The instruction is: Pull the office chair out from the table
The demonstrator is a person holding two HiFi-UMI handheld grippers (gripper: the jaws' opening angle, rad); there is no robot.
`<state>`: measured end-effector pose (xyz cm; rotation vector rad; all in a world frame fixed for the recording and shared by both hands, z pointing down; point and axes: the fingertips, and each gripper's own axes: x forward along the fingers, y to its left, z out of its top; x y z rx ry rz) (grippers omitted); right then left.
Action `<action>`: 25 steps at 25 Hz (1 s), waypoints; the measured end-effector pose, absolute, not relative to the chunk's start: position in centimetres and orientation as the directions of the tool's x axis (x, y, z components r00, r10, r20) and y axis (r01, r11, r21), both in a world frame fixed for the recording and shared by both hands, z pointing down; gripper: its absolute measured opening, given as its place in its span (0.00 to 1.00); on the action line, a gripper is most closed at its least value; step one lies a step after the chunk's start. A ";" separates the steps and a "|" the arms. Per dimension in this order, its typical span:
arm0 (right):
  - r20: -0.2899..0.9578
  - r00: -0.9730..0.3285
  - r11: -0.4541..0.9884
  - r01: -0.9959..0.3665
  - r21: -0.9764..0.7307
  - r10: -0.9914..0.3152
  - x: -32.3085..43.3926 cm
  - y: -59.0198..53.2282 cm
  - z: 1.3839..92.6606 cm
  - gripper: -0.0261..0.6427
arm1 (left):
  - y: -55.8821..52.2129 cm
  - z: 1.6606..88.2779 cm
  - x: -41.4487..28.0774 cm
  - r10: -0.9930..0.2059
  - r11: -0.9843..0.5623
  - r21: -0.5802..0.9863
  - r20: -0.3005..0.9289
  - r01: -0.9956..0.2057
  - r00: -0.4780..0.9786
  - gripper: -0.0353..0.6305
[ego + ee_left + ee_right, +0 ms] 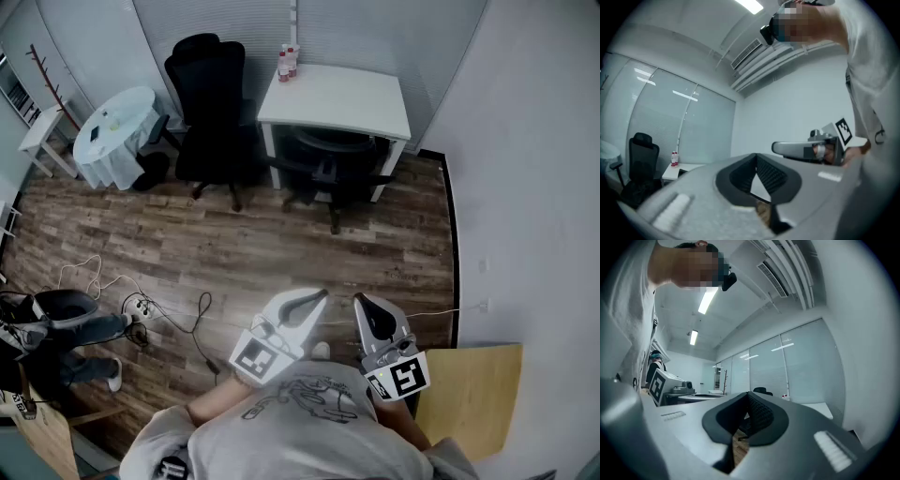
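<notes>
Left claw (319,298) and right claw (362,302): jaws pressed together, nothing between them, held level, side by side and just apart. Office chair (330,171): well ahead of both claws across the wood floor (244,248), tucked under the white surface (342,98), untouched by either claw. Also well ahead, left of the left claw's line: second black chair (211,108) just beside the surface, and small bottles (286,64) on its far left corner.

Head view looks steeply down; both gripper views share the table (347,98).
</notes>
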<state>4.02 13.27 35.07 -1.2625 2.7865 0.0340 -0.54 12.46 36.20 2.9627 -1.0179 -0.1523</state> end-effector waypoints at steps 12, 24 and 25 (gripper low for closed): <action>-0.100 -0.641 0.646 -0.762 -0.035 -0.761 5.5 12.5 35.0 0.05 | 12.0 36.3 0.5 -0.617 -0.787 0.059 -0.076 -0.615 0.783 0.06; -0.076 -0.659 0.663 -0.748 -0.037 -0.748 10.8 12.3 36.1 0.05 | 11.8 37.6 5.2 -0.648 -0.762 0.065 -0.058 -0.645 0.760 0.06; -0.074 -0.662 0.666 -0.745 -0.038 -0.745 11.3 12.3 36.2 0.05 | 11.7 37.7 5.6 -0.651 -0.759 0.064 -0.054 -0.648 0.757 0.06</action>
